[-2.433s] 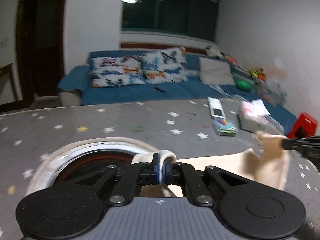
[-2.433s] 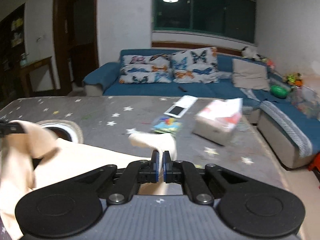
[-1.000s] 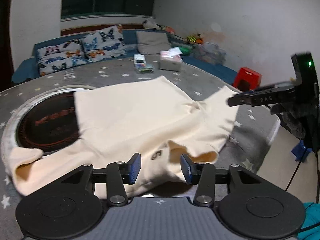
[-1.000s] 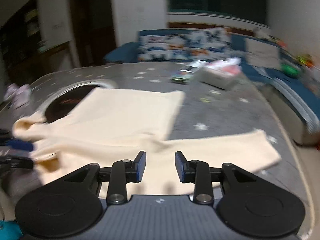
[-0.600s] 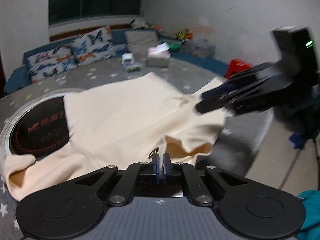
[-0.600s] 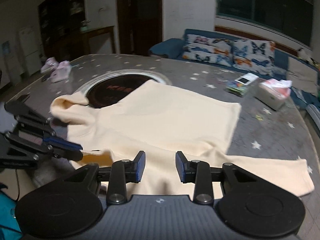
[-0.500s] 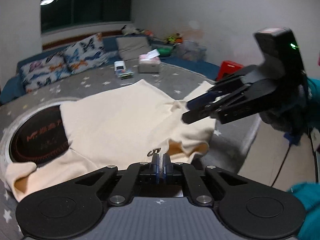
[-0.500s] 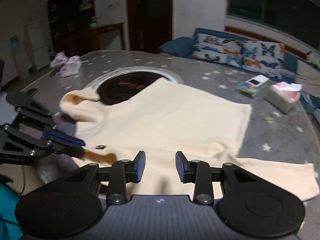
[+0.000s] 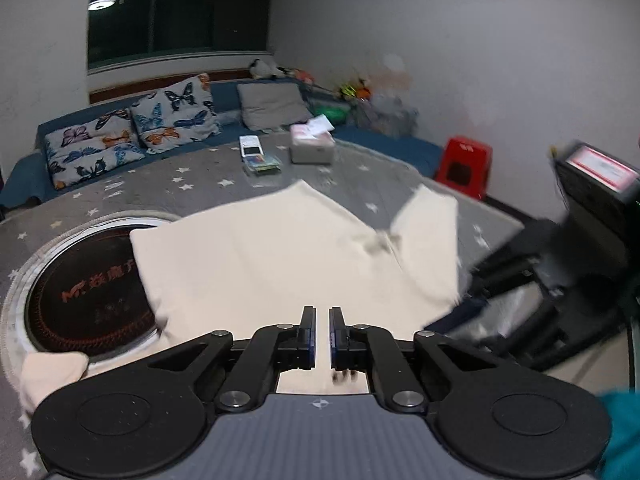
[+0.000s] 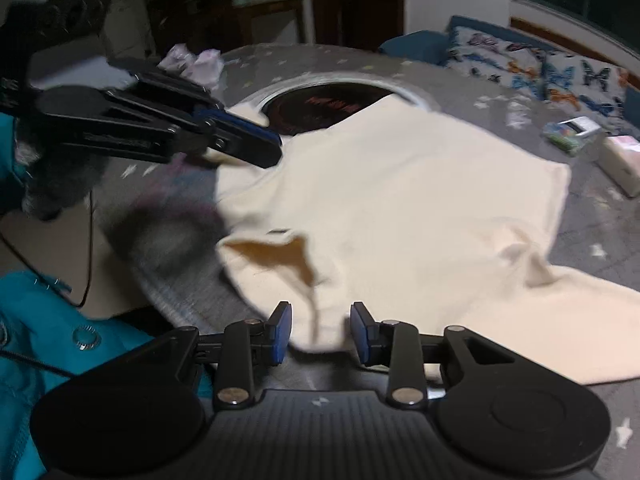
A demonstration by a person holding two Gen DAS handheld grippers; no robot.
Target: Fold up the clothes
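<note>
A white tissue box (image 9: 311, 148) is seen upper centre of the left wrist view, on the star-patterned grey table (image 9: 132, 184), with tissues sticking out of its top. A white handset and a colourful packet (image 9: 262, 162) lie just beside it. At the left of that view a round recess in the table holds a dark hob plate (image 9: 88, 300). One edge of the cream sweater (image 9: 280, 264) is laid over its rim.

The sweater is spread across the middle of the table, with one sleeve stretched towards the right edge of both views.

The left gripper (image 9: 322, 336) is seen with its pads drawn almost together. Thin cream fabric shows in the narrow slit between them, so an edge of the sweater is taken to be pinched. The right gripper (image 10: 320, 332) is held with its fingers apart. A rumpled fold by the neck opening lies between the pads, untouched by either.

A teal sleeve (image 10: 40, 340) is seen lower left in the right wrist view.

A second before, the left fingers stood wide apart over the sweater; they are now closed. The right gripper, then high at the right of the left view, is now seen low and blurred at the right edge. The neck opening has come much nearer its fingers.
</note>
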